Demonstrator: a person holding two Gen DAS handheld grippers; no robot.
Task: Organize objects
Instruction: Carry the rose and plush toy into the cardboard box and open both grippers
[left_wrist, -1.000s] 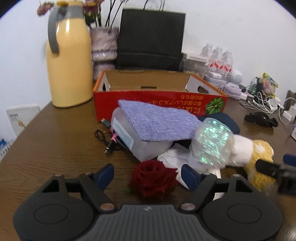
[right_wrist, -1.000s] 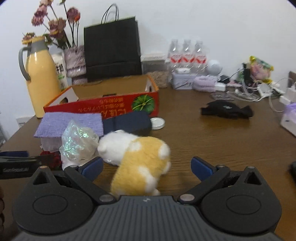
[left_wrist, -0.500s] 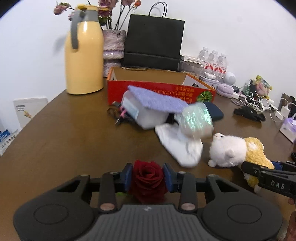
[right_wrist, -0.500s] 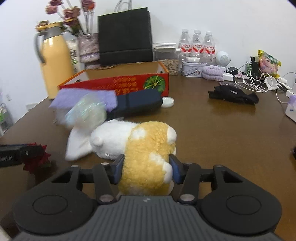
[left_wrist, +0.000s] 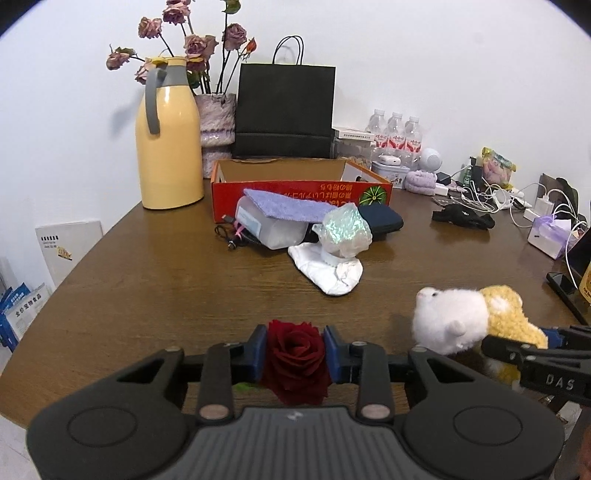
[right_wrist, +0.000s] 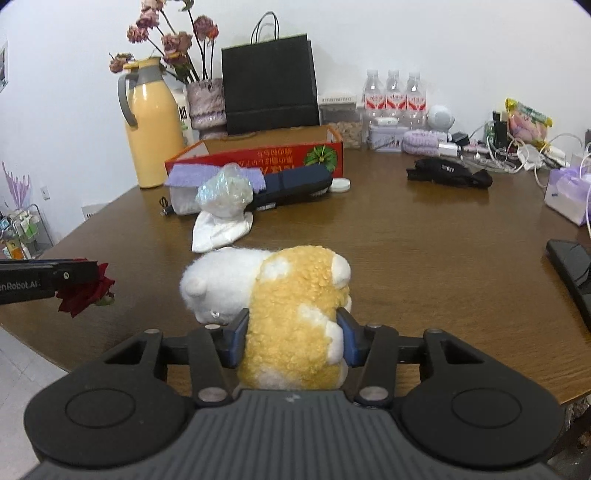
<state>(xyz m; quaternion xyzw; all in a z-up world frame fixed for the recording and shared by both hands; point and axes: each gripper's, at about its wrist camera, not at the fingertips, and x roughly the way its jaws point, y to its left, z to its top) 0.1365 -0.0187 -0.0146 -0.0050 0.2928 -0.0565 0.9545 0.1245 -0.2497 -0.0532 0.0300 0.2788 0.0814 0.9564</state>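
Observation:
A dark red rose (left_wrist: 295, 365) sits between the blue pads of my left gripper (left_wrist: 295, 341); its jaws are closing and the pads press on the bloom, which hangs just above the brown table (left_wrist: 166, 295). My right gripper (right_wrist: 293, 325) is shut on the yellow rear half of a white-and-yellow plush animal (right_wrist: 295, 288), whose white head points left. The left wrist view has the plush (left_wrist: 450, 317) at lower right. The right wrist view has the rose (right_wrist: 86, 293) at far left.
Mid-table lies a pile: purple cloth (left_wrist: 288, 208) on a clear container, an iridescent wrapped bundle (left_wrist: 345, 230), white cloth (left_wrist: 328, 271), a navy pouch (left_wrist: 382, 219). Behind stand an open red box (left_wrist: 295, 184), yellow jug (left_wrist: 168, 147) and black bag (left_wrist: 286, 110). Cables (left_wrist: 498, 199) crowd the right.
Both grippers went from open to shut, the left on the rose and the right on the plush. Both then drew back from the pile toward the table's near edge, carrying them.

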